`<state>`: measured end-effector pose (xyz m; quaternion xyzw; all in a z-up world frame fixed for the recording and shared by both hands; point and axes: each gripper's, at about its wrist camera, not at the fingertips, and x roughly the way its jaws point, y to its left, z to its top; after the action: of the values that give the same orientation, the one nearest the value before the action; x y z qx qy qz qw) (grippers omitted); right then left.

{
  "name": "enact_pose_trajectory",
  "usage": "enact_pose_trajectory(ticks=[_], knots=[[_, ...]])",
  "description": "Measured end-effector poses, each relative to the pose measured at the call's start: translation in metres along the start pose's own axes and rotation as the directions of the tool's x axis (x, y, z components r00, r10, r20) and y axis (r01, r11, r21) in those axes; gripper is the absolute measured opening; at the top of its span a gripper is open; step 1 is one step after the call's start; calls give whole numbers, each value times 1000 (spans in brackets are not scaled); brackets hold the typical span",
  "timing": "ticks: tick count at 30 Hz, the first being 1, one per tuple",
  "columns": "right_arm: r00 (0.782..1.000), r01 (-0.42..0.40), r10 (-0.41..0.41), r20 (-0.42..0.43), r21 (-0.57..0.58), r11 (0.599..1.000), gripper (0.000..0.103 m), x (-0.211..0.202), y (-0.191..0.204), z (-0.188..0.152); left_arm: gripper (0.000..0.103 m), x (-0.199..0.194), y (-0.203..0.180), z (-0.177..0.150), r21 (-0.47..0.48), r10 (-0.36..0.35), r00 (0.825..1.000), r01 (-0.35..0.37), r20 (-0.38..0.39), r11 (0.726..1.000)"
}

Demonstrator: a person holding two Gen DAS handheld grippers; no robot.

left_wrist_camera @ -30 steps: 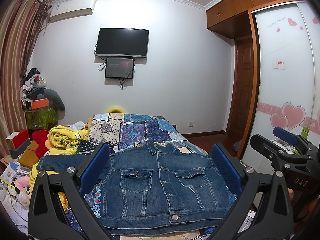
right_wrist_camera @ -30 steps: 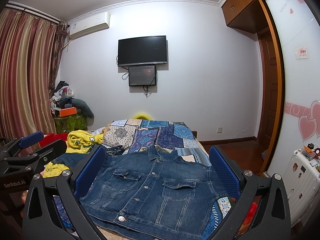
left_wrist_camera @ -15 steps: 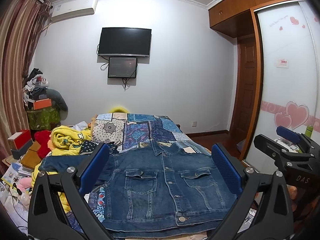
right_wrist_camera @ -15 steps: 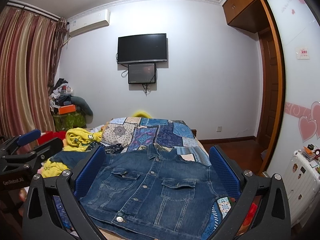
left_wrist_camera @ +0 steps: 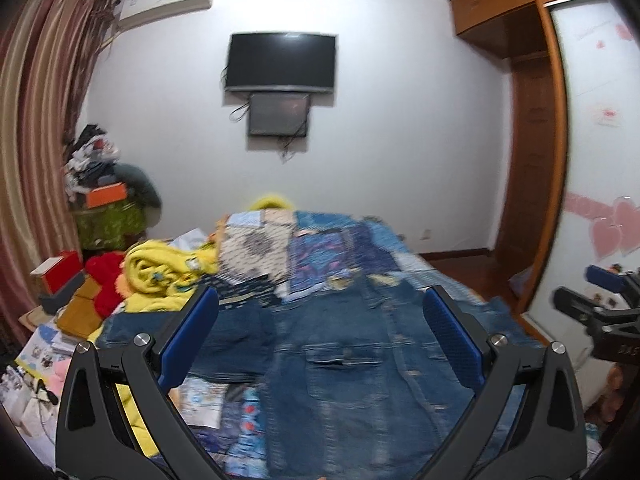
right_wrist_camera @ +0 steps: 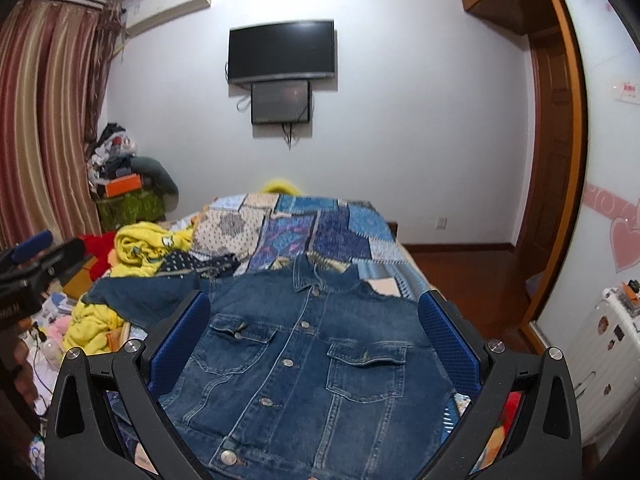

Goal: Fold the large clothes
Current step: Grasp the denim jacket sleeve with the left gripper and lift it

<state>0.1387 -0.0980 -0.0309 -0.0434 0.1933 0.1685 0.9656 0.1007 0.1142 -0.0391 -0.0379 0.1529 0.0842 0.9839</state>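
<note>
A blue denim jacket [right_wrist_camera: 312, 364] lies front up on the patchwork bedspread [right_wrist_camera: 320, 228], buttoned, collar towards the far wall; its sleeve [right_wrist_camera: 144, 296] stretches out to the left. It also shows, blurred, in the left wrist view [left_wrist_camera: 352, 368]. My left gripper [left_wrist_camera: 320, 344] is open and empty above the jacket's left part. My right gripper [right_wrist_camera: 316, 348] is open and empty above the jacket's chest. The right gripper also shows at the right edge of the left wrist view [left_wrist_camera: 600, 316], and the left gripper at the left edge of the right wrist view [right_wrist_camera: 36, 264].
A yellow blanket [right_wrist_camera: 140, 248] and red plush [left_wrist_camera: 106, 280] lie heaped at the bed's left, with boxes and clutter [left_wrist_camera: 60, 276] beside them. A white radiator [right_wrist_camera: 604, 352] stands at the right. A TV [right_wrist_camera: 280, 50] hangs on the far wall. A wooden wardrobe [right_wrist_camera: 556, 160] is to the right.
My left gripper has swung to the left, so the jacket has shifted right and the view is blurred. My right gripper has tilted down a little over the jacket. Both stay open.
</note>
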Motion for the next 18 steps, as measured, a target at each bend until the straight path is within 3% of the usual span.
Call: enact_pose_trajectory(ticks=[5,9,13,18], knots=[[997,21,-22,-69,-22,1000,103,47,3,-1,103,53,58,-13,-82,81,992,-90,-102,993],[991,24,-29,-130,-37,999,103,85,3,-5,103,95,110,-32,-146,141,972,-170,-190,975],[978,36,-46,-203,-52,998,103,121,-1,-9,103,132,155,-58,-200,113,954,-172,-277,965],[958,7,-29,-285,-79,997,103,159,-5,-16,103,170,196,-101,-180,107,922,-185,-372,966]])
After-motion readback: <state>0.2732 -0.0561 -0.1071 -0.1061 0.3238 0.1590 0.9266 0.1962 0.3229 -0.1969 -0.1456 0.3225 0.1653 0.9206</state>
